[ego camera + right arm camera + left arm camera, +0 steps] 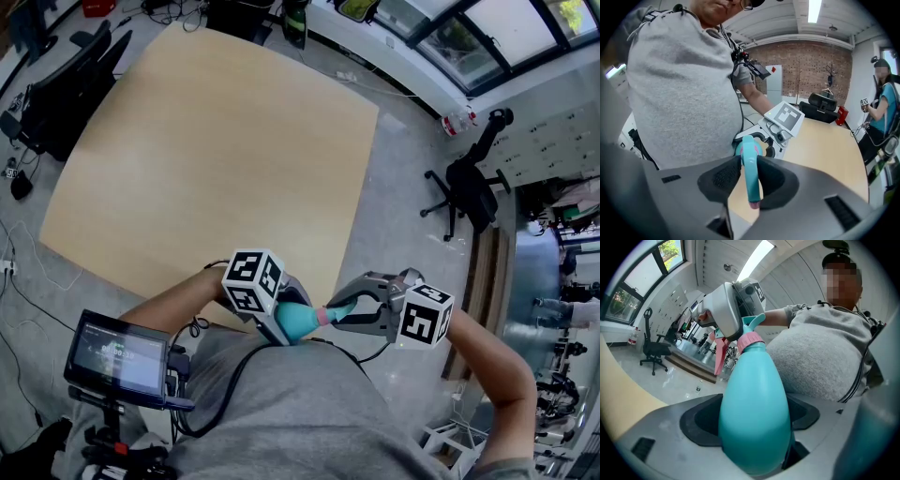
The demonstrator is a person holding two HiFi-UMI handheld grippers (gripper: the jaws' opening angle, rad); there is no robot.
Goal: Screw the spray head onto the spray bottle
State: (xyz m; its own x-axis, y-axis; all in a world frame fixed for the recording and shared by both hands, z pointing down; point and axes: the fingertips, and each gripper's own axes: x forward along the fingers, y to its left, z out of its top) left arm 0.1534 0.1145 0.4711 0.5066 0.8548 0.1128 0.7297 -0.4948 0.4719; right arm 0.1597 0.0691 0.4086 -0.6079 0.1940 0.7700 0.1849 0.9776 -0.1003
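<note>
I hold a teal spray bottle [298, 323] close in front of the person's grey shirt, off the near edge of the wooden table [216, 141]. My left gripper [284, 328] is shut on the bottle's wide body [754, 413], which fills the space between its pads. A pink collar [750, 340] rings the bottle's neck. The teal spray head [750, 173], with its pink trigger [719, 357], sits on top of the neck. My right gripper [342, 314] is shut on the spray head, a pad [719, 180] pressing it from each side.
A black office chair [464, 187] stands on the floor right of the table. A screen device [122, 356] is mounted by the person's left arm. Another person [881, 108] stands beyond the table's far end. Cables [19, 272] trail on the floor at left.
</note>
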